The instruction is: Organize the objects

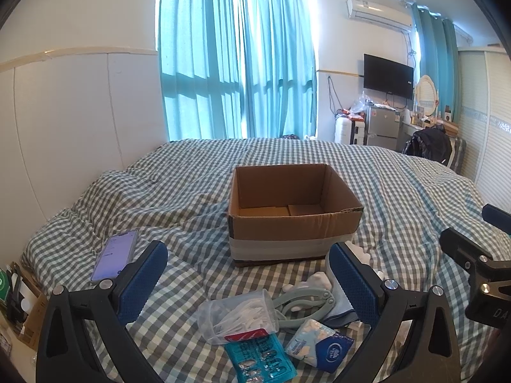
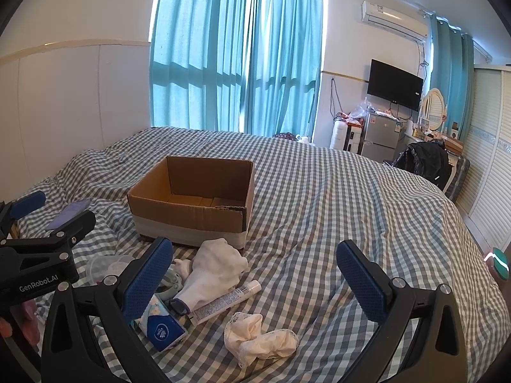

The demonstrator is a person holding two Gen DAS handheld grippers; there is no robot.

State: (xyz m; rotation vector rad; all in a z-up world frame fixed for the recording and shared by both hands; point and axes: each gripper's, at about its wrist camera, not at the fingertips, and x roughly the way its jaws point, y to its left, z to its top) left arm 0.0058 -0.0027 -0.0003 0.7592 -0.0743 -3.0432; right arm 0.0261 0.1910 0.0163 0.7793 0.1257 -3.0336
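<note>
A: Where is the cardboard box (image 1: 295, 212) placed?

B: It is set open-topped on the checked bedspread (image 1: 179, 191), near the middle of the bed; nothing is seen inside it. A phone (image 1: 115, 255) is laid on the cover to its left.

A: How are the claws held?

B: The left gripper (image 1: 247, 282) is seen spread wide, nothing caught between its blue pads. It is held above a clear cup of cotton swabs (image 1: 238, 317), a pale green hand-grip tool (image 1: 303, 301), a blue blister pack (image 1: 260, 362) and a tissue packet (image 1: 319, 348). The right gripper (image 2: 252, 276) is likewise spread, nothing pinched.

A: What is recorded in the right wrist view?

B: A white glove (image 2: 214, 271) is lying just in front of the box, a white tube (image 2: 228, 301) beside the glove's cuff, and a crumpled cream cloth (image 2: 260, 340) nearer the camera. All are resting on the bedspread.
</note>
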